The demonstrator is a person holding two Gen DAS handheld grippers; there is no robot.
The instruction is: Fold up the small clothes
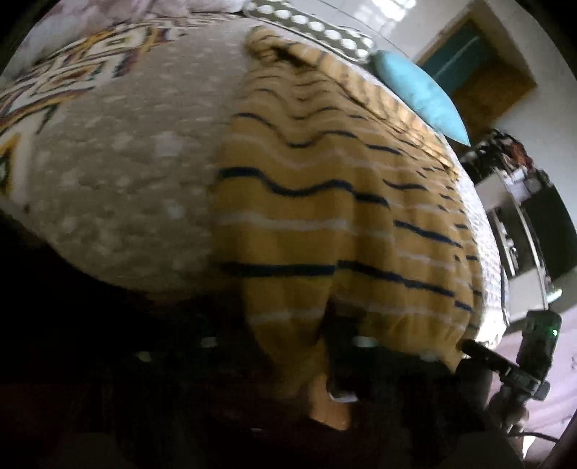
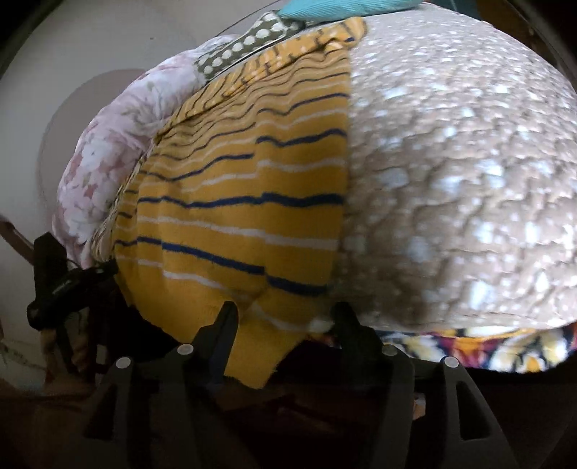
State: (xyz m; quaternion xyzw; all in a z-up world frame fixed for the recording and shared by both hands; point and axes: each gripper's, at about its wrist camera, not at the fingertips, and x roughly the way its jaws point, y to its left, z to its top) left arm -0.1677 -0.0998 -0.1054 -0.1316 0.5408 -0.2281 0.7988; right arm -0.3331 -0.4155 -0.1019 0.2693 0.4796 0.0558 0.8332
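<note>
A yellow garment point(image 1: 324, 216) with dark blue and white stripes lies spread on the beige dotted bedspread point(image 1: 126, 173), its hem hanging over the near edge. In the left wrist view my left gripper point(image 1: 295, 346) is at that hem. One dark finger point(image 1: 342, 335) shows against the cloth and the other is lost in shadow. In the right wrist view my right gripper point(image 2: 286, 314) stands open, with the garment point(image 2: 234, 216) hem drooping between its two fingers and its right corner near the right finger point(image 2: 348, 321). The pads do not press the cloth.
A light blue pillow point(image 1: 422, 90) and a dotted olive cushion point(image 1: 310, 25) lie at the bed's far end. A pink floral quilt point(image 2: 108, 155) is bunched beside the garment. A patterned blanket point(image 1: 54, 79) covers part of the bed. Shelves with clutter point(image 1: 519, 180) stand beyond the bed.
</note>
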